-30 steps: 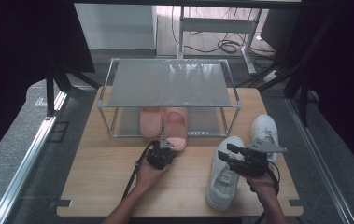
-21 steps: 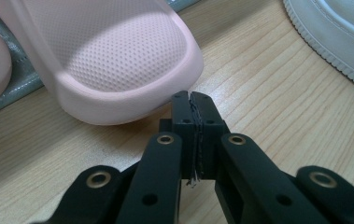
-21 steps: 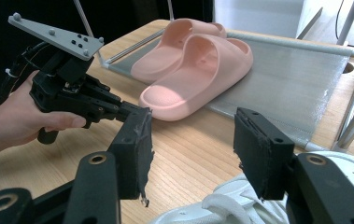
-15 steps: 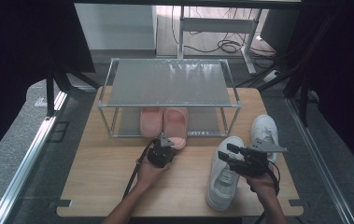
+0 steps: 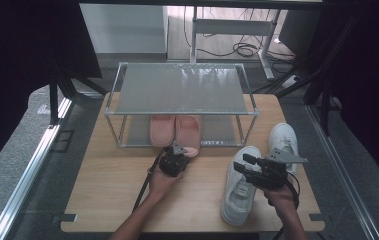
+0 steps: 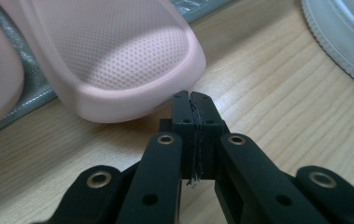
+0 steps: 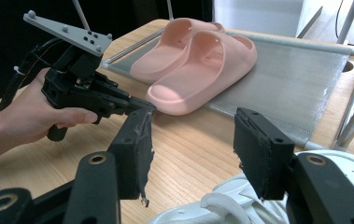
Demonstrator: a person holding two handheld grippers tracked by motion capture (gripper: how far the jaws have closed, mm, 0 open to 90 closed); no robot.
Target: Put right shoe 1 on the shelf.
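Note:
Two pink slippers (image 5: pixel 175 131) lie side by side on the lower shelf of a metal rack (image 5: pixel 179 90). My left gripper (image 5: pixel 186 152) is shut with nothing between its jaws, its tips (image 6: pixel 193 105) just short of the near end of the right-hand slipper (image 6: pixel 118 60). My right gripper (image 5: pixel 241 166) hovers open over a white sneaker (image 5: pixel 239 187), its jaws empty (image 7: pixel 198 144) and pointed toward the left gripper (image 7: pixel 95 93) and the slippers (image 7: pixel 202 65). A second white sneaker (image 5: pixel 283 141) lies to the right.
The rack stands at the back middle of the wooden table (image 5: pixel 117 200), its top shelf bare. Open tabletop lies left of the left hand. The table's front edge is close behind both hands.

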